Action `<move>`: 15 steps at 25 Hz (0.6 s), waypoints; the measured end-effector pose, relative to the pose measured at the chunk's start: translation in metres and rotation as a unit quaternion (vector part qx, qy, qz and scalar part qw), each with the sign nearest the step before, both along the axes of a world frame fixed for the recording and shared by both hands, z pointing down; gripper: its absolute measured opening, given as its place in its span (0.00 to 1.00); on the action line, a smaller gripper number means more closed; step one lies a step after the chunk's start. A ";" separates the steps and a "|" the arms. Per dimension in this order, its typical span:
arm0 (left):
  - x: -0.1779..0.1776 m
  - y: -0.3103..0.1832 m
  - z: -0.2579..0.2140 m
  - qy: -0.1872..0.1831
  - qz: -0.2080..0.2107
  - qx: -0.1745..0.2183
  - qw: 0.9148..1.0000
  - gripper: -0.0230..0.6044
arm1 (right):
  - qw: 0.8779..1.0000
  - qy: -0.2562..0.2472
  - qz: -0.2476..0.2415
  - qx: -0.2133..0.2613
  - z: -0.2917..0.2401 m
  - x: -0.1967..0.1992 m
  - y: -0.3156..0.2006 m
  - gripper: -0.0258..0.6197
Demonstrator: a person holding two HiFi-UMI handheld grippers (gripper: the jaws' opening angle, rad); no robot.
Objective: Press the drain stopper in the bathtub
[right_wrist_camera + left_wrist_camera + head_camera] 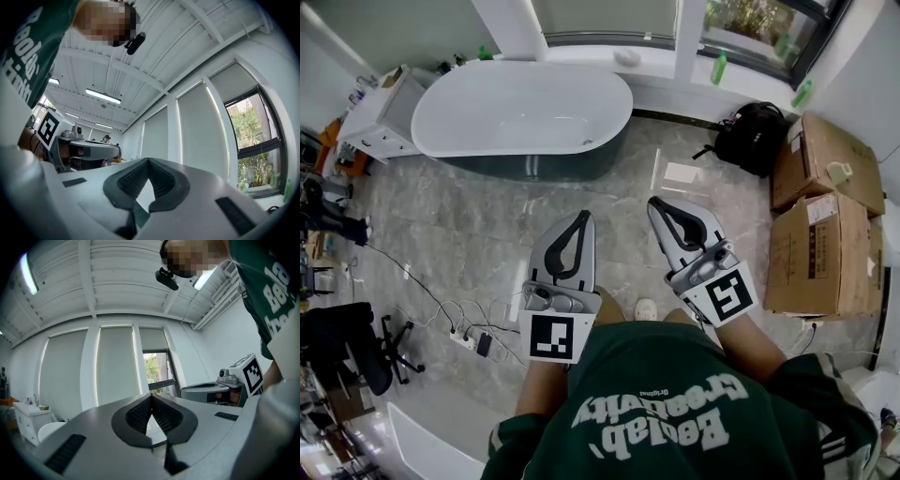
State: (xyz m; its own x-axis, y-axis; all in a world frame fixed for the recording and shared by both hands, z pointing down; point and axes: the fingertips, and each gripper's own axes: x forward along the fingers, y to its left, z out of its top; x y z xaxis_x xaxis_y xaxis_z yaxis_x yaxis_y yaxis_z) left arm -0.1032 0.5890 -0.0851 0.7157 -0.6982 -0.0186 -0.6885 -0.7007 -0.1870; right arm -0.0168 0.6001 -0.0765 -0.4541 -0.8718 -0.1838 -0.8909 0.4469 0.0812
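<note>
Both grippers are held close in front of the person's chest, side by side and apart, jaws pointing forward and up.

The left gripper (580, 218) has its jaws shut. In its own view the ribbed pads meet at the tips (151, 396), with only an empty gap behind them and nothing held. The right gripper (660, 202) is the same: tips together (148, 160), nothing between them.

The tub (520, 111) stands well ahead of both pairs of jaws, across bare floor (487, 234), a little left of the left tips. It is white inside with a dark outer wall. From here the stopper cannot be made out.

A backpack (754, 137) sits ahead and right of the right jaws, and boxes (825, 220) are stacked right of that gripper. A cabinet (382, 120) stands just beside the tub's far-left end. A power strip (464, 338) lies on the floor left of the left gripper.
</note>
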 end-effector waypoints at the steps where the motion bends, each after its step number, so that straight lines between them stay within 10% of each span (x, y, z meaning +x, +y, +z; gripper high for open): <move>1: -0.001 -0.002 0.000 0.000 -0.002 0.001 1.000 0.05 | 1.000 -0.002 0.000 0.000 0.001 0.001 -0.001 0.06; 15: 0.007 -0.101 0.030 -0.013 -0.004 0.001 1.000 0.05 | 0.999 0.028 0.009 -0.025 0.035 0.019 -0.090 0.06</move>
